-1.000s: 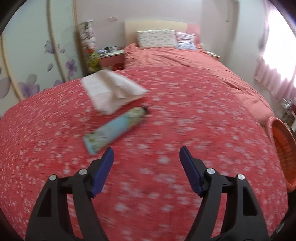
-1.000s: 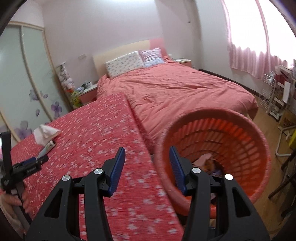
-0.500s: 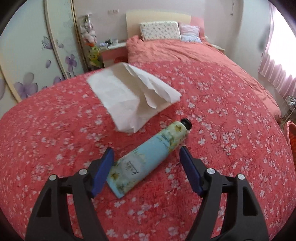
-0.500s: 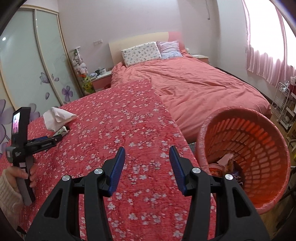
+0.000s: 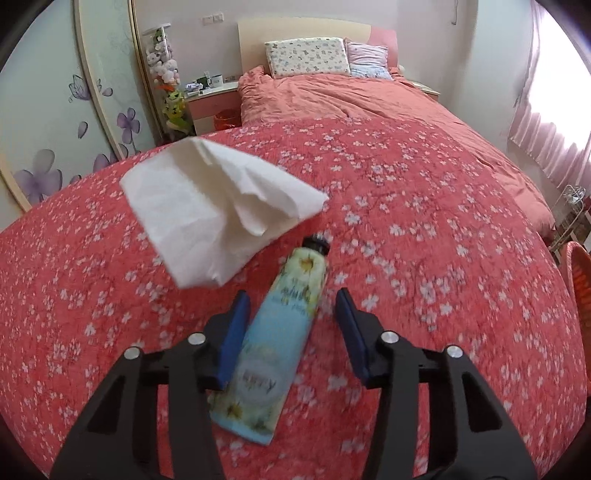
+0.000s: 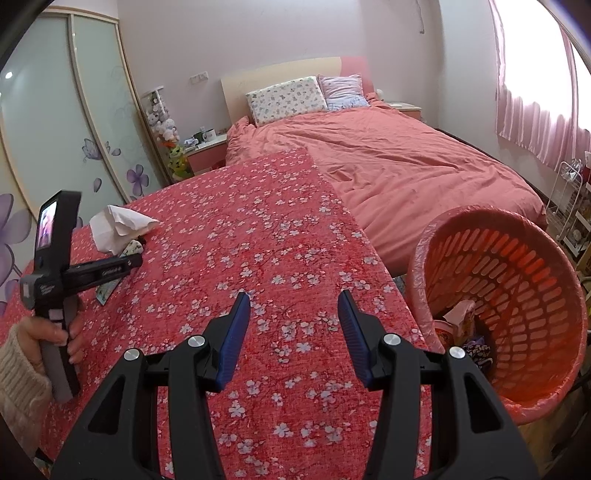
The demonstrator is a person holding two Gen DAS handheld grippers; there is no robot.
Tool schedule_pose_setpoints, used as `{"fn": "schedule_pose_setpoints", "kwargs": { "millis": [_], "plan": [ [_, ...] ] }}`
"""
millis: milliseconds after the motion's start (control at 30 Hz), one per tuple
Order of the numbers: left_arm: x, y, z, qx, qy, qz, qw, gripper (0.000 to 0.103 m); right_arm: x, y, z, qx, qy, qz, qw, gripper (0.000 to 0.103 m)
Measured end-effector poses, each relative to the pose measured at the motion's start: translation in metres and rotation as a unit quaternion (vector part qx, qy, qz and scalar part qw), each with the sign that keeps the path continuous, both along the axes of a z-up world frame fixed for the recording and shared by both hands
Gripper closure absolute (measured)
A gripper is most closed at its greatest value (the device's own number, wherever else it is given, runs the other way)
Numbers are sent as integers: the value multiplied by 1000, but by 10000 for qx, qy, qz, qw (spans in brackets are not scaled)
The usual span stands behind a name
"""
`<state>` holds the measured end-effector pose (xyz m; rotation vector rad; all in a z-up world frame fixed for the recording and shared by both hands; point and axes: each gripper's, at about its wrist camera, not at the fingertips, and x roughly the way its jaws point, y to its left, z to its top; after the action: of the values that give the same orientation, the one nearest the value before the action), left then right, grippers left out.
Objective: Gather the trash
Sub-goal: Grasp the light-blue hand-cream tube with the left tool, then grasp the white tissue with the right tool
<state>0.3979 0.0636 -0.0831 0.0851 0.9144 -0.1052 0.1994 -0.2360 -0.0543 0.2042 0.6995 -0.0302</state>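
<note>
Left gripper [image 5: 291, 325] has advanced over the tube [image 5: 275, 339], jaws closing, tube between them, right pad clear. Tube lies on the red cloth [image 5: 424, 258] beside a tissue [image 5: 210, 210]. Right gripper [image 6: 293, 332] half-open, empty, near the basket [image 6: 524, 280].

Bedroom, pale pink walls [image 6: 295, 33]. Bed [image 6: 406, 162] with salmon duvet, two pillows [image 6: 286, 98] against a cream headboard [image 6: 280, 72]. Pink nightstand [image 6: 207, 151] left of bed; sliding wardrobe doors [image 6: 74, 122] with purple flower decals. Pink curtains [image 6: 532, 92] at right, strong daylight behind.
</note>
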Motion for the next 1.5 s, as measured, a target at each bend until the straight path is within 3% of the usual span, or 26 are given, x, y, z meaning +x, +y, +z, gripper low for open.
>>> {"fn": "schedule_pose_setpoints", "kwargs": {
  "millis": [267,467,633,767,933,1500],
  "plan": [
    [11,-9,-1,42,-75,36,10000,74,-1,-3,0,30,21,-49,10000,53],
    [-14,4,-1,-10,-43,-82,10000,75,-1,-1,4,46,1,-9,10000,53],
    [-48,51,0,-8,-20,122,9999,75,5,12,4,49,5,152,9999,53],
    [-62,101,0,182,-78,591,9981,74,14,33,0,89,92,379,9992,53],
    [-61,153,2,48,-65,1184,9929,72,27,67,-3,77,176,698,9974,53],
    [-67,195,-1,-499,-95,1288,9904,73,98,177,7,430,221,1353,9896,53]
  ]
}}
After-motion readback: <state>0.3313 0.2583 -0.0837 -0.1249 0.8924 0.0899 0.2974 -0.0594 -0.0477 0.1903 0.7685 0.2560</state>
